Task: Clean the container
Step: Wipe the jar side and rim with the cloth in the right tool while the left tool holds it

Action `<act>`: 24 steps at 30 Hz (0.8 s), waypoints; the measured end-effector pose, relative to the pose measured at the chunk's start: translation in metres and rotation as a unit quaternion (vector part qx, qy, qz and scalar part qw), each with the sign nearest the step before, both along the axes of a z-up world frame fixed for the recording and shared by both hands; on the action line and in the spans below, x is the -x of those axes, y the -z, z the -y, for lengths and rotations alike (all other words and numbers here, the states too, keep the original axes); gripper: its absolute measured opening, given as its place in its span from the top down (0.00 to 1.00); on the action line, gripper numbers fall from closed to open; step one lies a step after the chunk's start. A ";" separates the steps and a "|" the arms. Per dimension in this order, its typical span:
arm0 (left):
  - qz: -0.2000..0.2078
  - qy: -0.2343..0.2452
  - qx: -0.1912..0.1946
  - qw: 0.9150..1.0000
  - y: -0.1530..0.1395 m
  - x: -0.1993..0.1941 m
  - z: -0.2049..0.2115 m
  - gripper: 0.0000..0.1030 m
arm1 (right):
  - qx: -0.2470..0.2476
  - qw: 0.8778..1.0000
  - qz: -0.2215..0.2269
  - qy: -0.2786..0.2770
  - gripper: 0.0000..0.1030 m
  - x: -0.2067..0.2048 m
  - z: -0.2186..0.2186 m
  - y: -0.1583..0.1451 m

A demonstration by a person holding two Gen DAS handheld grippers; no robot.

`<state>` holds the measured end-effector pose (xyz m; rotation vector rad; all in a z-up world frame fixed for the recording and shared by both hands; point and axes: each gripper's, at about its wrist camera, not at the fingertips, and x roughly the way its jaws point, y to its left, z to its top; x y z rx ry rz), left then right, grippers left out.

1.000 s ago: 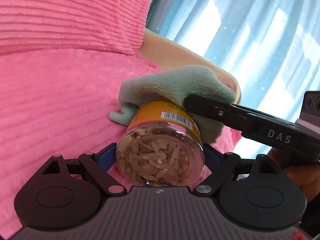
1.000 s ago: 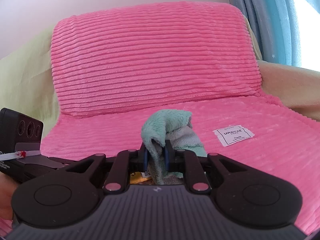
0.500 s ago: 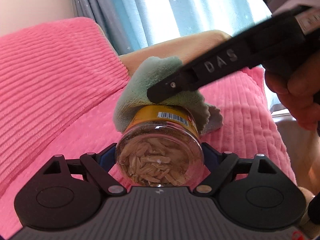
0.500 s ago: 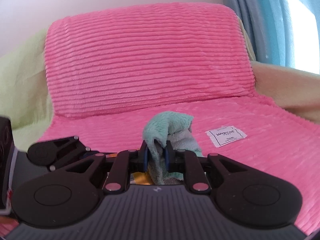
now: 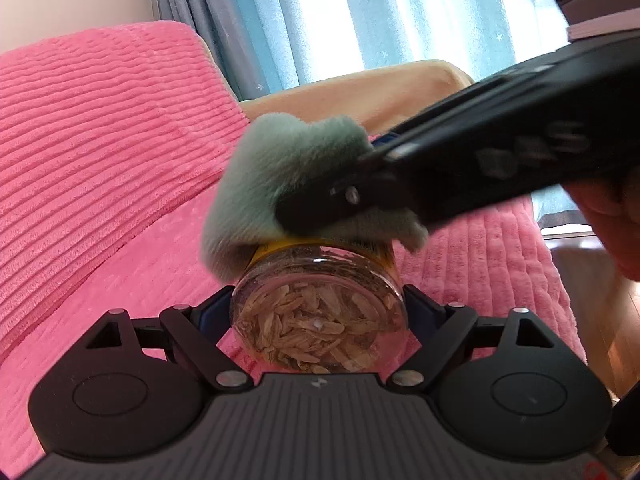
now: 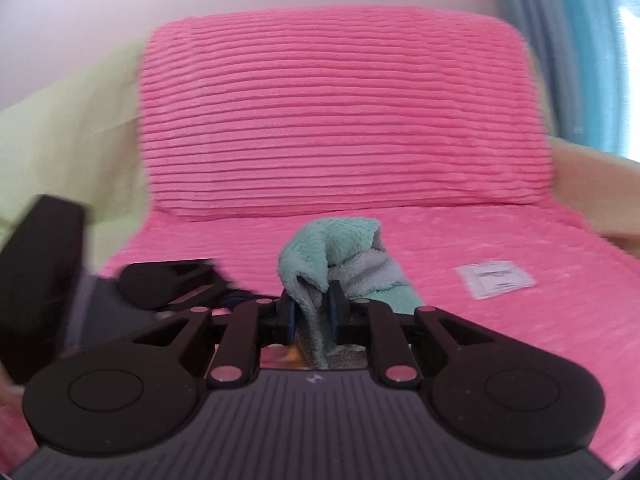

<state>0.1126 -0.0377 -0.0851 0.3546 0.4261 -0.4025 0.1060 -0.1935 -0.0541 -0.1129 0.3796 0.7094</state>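
A clear jar with a yellow label and pale dried flakes inside lies on its side, its base toward the left wrist camera. My left gripper is shut on it. A mint-green fleece cloth lies draped over the top of the jar. My right gripper is shut on that cloth, and its black body crosses the left wrist view from the right, pressing the cloth onto the jar. The jar's lid end is hidden under the cloth.
A pink ribbed cover lies over the sofa back and seat. A white tag sits on the seat at right. Blue curtains hang behind a beige armrest. A hand holds the right gripper.
The cloth and right gripper have slid further over the jar toward the left wrist camera, hiding the barcode. The left gripper has swung so more of the curtain and armrest show.
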 end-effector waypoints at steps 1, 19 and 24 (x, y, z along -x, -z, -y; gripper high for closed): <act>0.001 0.000 -0.002 1.000 0.000 0.000 0.001 0.16 | 0.000 1.000 0.001 0.020 0.88 -0.004 0.002 0.000; -0.119 -0.024 0.240 0.963 0.003 -0.021 -0.052 0.15 | -0.012 0.999 -0.007 0.038 0.88 -0.013 0.010 0.002; -0.096 -0.022 0.203 0.974 0.000 -0.015 -0.043 0.16 | -0.014 0.999 -0.010 0.048 0.88 -0.014 0.012 0.001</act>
